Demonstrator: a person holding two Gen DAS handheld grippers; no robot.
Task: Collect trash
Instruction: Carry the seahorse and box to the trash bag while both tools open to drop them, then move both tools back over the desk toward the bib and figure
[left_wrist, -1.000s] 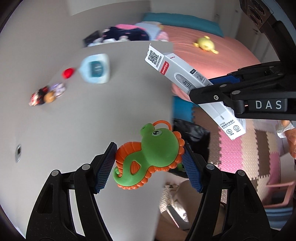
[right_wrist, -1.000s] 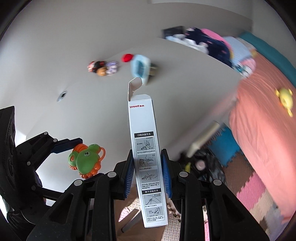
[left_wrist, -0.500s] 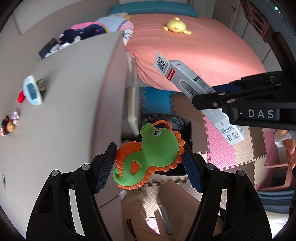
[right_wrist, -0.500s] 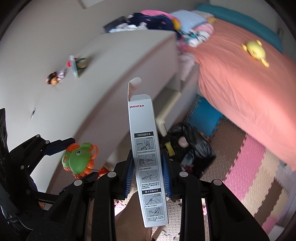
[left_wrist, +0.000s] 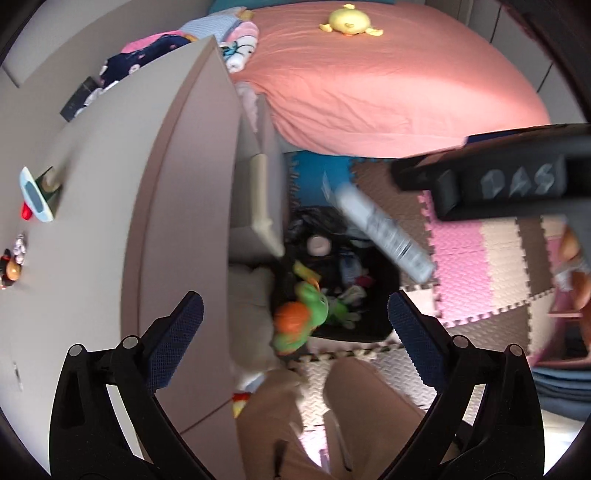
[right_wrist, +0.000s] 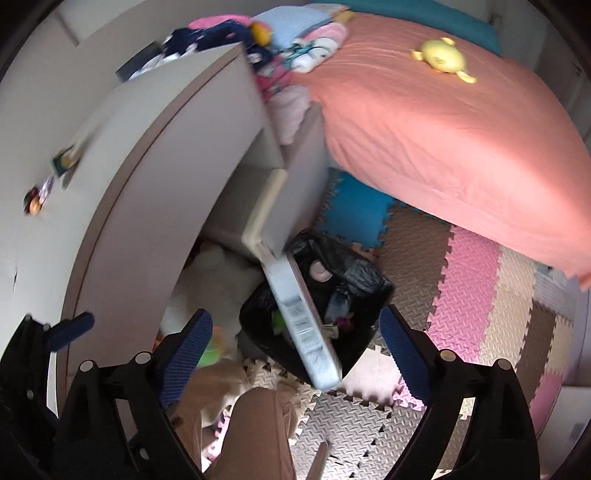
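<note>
My left gripper is open and empty above the floor. The green and orange seahorse toy is blurred in mid-air just above the near rim of the black trash bag. My right gripper is open and empty. The white thermometer box is blurred in mid-air, tilted, over the black trash bag. The box also shows in the left wrist view, below the right gripper's body. The toy shows as a green blur in the right wrist view.
The beige desk stands on the left with a small white timer and trinkets. A pink bed with a yellow plush lies behind. Foam floor mats surround the bag. The person's legs are below.
Both grippers have opened. The seahorse toy and the thermometer box have left the jaws and are falling toward the black trash bag. Both views have tipped further down toward the floor.
</note>
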